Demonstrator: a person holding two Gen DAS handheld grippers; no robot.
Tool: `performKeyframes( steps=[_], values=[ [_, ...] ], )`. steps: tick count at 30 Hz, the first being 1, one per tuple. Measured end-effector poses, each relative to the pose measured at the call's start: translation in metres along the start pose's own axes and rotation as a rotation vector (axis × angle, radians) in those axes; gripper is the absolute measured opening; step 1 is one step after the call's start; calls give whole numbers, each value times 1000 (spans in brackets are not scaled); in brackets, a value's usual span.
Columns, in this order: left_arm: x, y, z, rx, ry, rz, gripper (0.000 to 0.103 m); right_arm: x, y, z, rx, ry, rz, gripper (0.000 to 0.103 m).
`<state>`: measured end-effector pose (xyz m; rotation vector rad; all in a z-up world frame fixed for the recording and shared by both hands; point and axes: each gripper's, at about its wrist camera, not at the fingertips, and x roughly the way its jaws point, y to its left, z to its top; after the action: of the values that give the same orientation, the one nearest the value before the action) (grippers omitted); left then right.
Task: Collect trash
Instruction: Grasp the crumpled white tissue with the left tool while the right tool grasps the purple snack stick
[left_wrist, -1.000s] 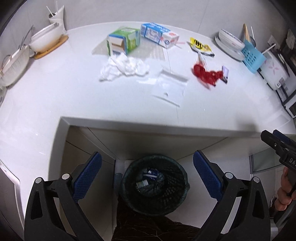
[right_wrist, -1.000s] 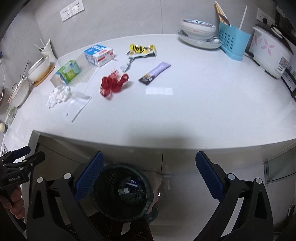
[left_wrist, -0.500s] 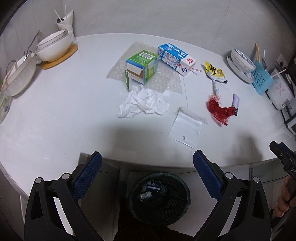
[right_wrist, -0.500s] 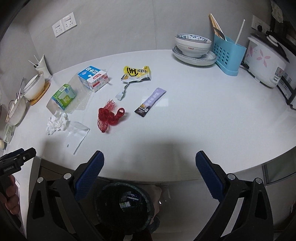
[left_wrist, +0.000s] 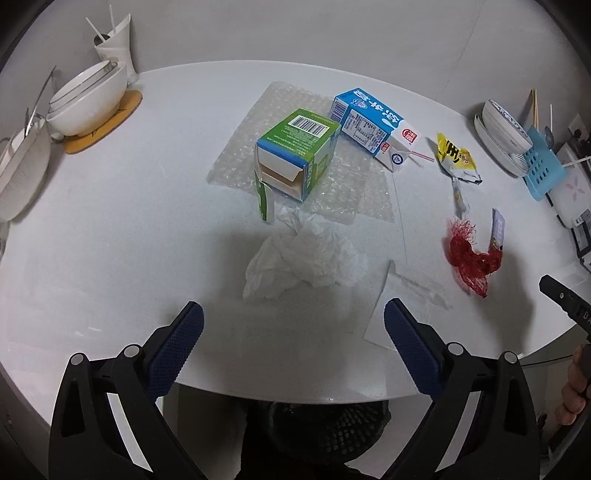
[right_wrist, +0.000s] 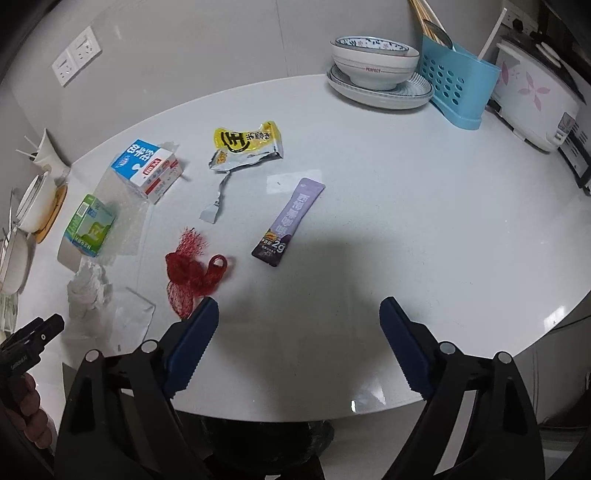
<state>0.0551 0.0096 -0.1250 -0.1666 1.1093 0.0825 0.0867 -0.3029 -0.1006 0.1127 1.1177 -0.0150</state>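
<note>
The left gripper (left_wrist: 293, 325) hangs with jaws wide apart and empty over the near edge of the white counter (left_wrist: 129, 229), a crumpled tissue (left_wrist: 299, 266) just beyond at frame centre. The right gripper (right_wrist: 298, 325), its jaws apart but just narrowing on nothing, hovers over bare counter at lower centre; a red net (right_wrist: 192, 273) lies by its left finger, a purple packet (right_wrist: 290, 221) above. A black bin (left_wrist: 325, 424) shows under the counter's edge.
</note>
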Motion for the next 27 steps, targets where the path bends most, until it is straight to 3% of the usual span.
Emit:
performKeyframes(
  steps=[7, 14, 21, 23, 25, 27],
  values=[
    [28, 5, 17, 6, 47, 1, 92, 35, -5, 30, 94, 92, -29, 78],
    [49, 2, 28, 28, 98, 10, 84, 65, -6, 66, 201, 176, -47, 64],
    [61, -6, 30, 68, 149, 1, 55, 91, -4, 87, 264, 272, -77, 41],
    [61, -11, 30, 88, 151, 2, 42, 98, -2, 89, 266, 292, -86, 35],
    [60, -14, 30, 95, 162, 0, 19, 104, 1, 90, 269, 310, -95, 31],
    [60, -15, 30, 93, 179, -9, 10, 107, 4, 92, 269, 316, -96, 29]
  ],
)
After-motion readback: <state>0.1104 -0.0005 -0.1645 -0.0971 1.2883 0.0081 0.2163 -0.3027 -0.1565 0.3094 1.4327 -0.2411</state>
